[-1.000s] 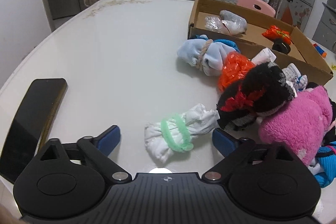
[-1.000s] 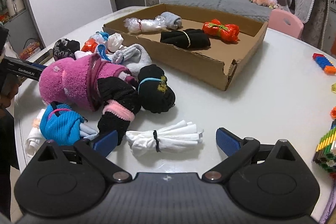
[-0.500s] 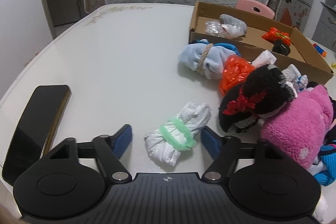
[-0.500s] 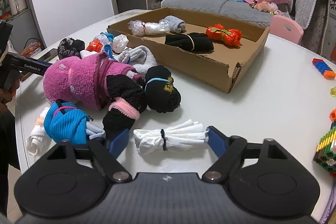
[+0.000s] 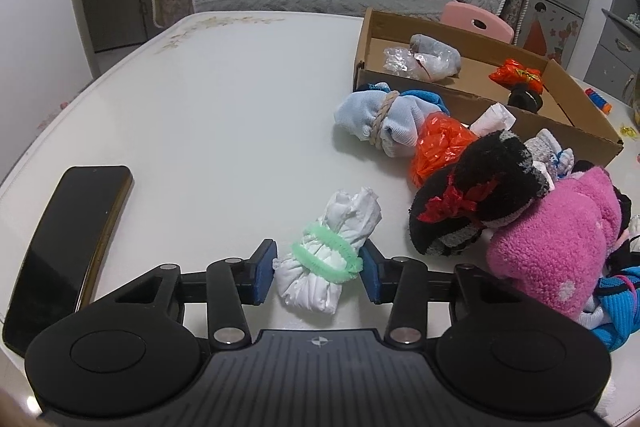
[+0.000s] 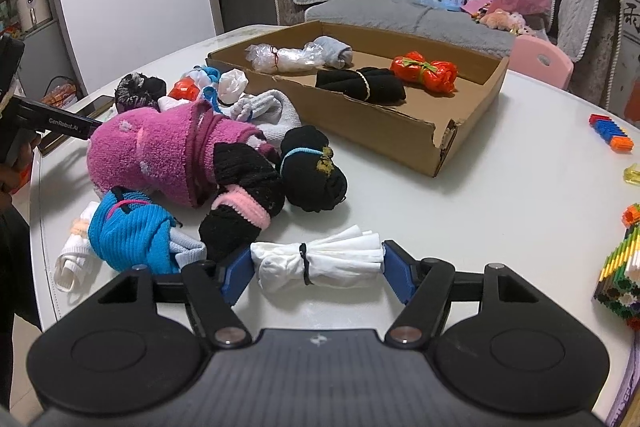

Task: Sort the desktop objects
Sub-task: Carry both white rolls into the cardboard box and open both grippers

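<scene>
Left gripper (image 5: 316, 269), pads clamped on the white bundle with the green band (image 5: 326, 261), which lies on the table (image 5: 220, 107). Right gripper (image 6: 318, 273), jaws closing, pads at both ends of the white bundle with the black tie (image 6: 318, 259). Advice: let the right pads seat fully, then lift the 2 bundles straight up before carrying them to the cardboard tray (image 6: 472, 123).
</scene>
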The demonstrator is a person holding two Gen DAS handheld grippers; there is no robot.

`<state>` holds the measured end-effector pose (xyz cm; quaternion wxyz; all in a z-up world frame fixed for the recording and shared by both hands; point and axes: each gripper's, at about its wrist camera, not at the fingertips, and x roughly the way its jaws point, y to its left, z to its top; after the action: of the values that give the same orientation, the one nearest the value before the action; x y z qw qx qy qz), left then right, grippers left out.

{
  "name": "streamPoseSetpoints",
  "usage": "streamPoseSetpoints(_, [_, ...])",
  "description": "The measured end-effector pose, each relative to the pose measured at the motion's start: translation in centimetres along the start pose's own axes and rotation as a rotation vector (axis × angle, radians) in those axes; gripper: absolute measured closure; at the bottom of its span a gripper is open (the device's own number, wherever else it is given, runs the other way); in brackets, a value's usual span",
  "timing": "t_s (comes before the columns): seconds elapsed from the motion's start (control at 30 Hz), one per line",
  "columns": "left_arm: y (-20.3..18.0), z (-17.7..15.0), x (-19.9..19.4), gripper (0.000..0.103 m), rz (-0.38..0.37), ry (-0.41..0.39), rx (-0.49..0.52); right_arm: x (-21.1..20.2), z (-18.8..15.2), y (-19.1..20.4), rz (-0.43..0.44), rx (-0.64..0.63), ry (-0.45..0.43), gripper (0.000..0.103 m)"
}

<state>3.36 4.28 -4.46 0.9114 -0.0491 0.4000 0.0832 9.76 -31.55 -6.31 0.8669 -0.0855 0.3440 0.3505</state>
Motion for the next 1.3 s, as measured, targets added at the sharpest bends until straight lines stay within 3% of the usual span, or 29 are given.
streamPoseSetpoints(0.53, [0.0, 2.0, -2.6, 0.054, -0.045, -0.038, 0.02, -2.2, 1.1, -0.2, -0.034, 0.016, -0.035, 0.038])
streamPoseSetpoints(0.93, [-3.4, 13.1, -4.1, 0.054, -0.098, -0.096, 0.117, -6.1, 9.3, -1.3, -0.096, 0.002, -0.164, 0.037])
streamPoseSetpoints(1.13, [-7.4, 18.3, -1.1, 0.054, -0.175, -0.043, 0.174, -3.9, 13.9, -2.4, -0.099, 0.017, -0.16, 0.037])
streamPoseSetpoints(1.3, [-11.7, 20.1, 2.4, 0.054, -0.19, 0.001, 0.236, -0.7, 16.2, -3.6, -0.104, 0.021, -0.119, 0.037])
